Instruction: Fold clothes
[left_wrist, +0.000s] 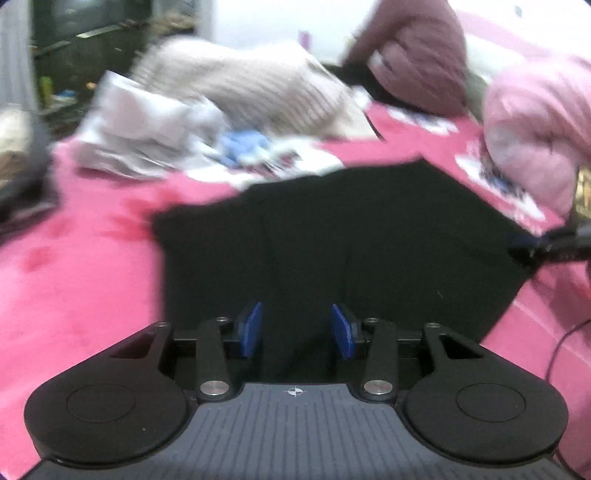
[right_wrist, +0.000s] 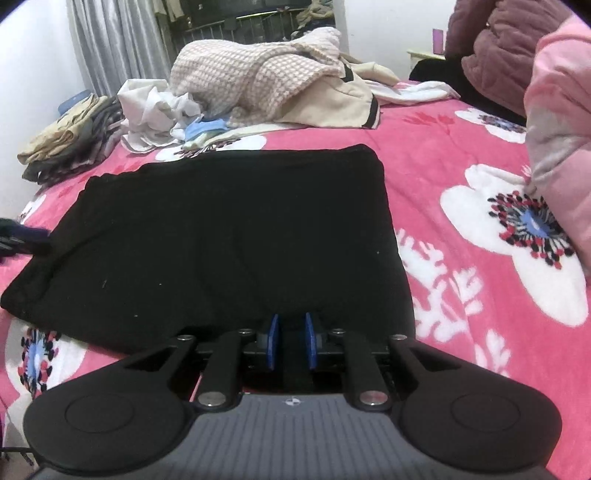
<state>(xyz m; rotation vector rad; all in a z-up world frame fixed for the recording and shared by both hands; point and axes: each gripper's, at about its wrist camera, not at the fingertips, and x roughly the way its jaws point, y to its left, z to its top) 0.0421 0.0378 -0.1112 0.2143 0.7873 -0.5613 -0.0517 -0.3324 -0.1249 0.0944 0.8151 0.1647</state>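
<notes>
A black garment (right_wrist: 229, 229) lies flat, folded into a rough rectangle, on a pink flowered bedspread (right_wrist: 461, 147). My right gripper (right_wrist: 291, 328) sits at the garment's near edge, its blue pads a narrow gap apart, with dark cloth showing in the gap and no clear pinch. In the blurred left wrist view the same garment (left_wrist: 332, 240) fills the middle. My left gripper (left_wrist: 297, 317) hovers over its near edge with its pads well apart and nothing gripped. Each gripper shows at the far side of the other's view: the right gripper (left_wrist: 546, 243) and the left gripper (right_wrist: 22, 236).
A heap of unfolded clothes lies behind the garment: a beige checked piece (right_wrist: 251, 74) and white items (right_wrist: 155, 107). A folded stack (right_wrist: 66, 136) sits at the bed's far left. A pink padded jacket (right_wrist: 561, 129) and a maroon one (right_wrist: 498, 44) stand on the right.
</notes>
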